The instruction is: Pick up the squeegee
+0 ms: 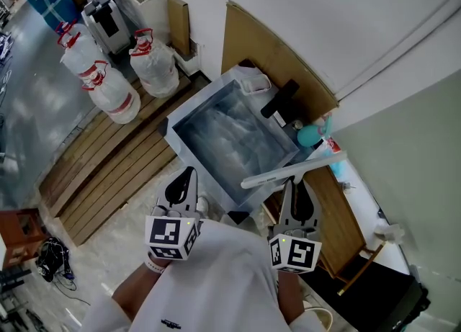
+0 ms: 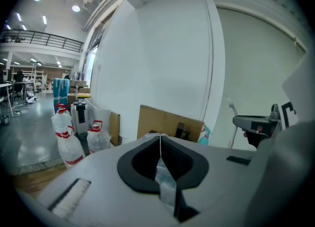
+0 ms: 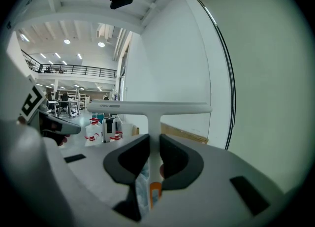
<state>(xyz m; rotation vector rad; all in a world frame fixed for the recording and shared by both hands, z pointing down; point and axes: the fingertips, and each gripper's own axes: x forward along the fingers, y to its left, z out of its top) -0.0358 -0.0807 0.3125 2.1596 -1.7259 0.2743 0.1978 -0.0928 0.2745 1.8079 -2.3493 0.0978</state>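
Squeegee of white plastic, T-shaped w/ an orange mark low on its handle (image 1: 292,171), is up in the air in the right gripper (image 1: 295,192), whose jaws pinch the thin handle while the long blade lies crosswise above them. In the head view it hangs over the near right edge of a big grey shiny flat panel (image 1: 223,140), which has a brown cardboard sheet (image 1: 266,57) just behind it. Left gripper (image 1: 184,179) is pressed together w/ nothing in it, held beside the right one & apart from the squeegee; clear plastic water jugs w/ red caps (image 1: 155,64) stand on a wooden slat pallet (image 1: 108,172), well apart from both.
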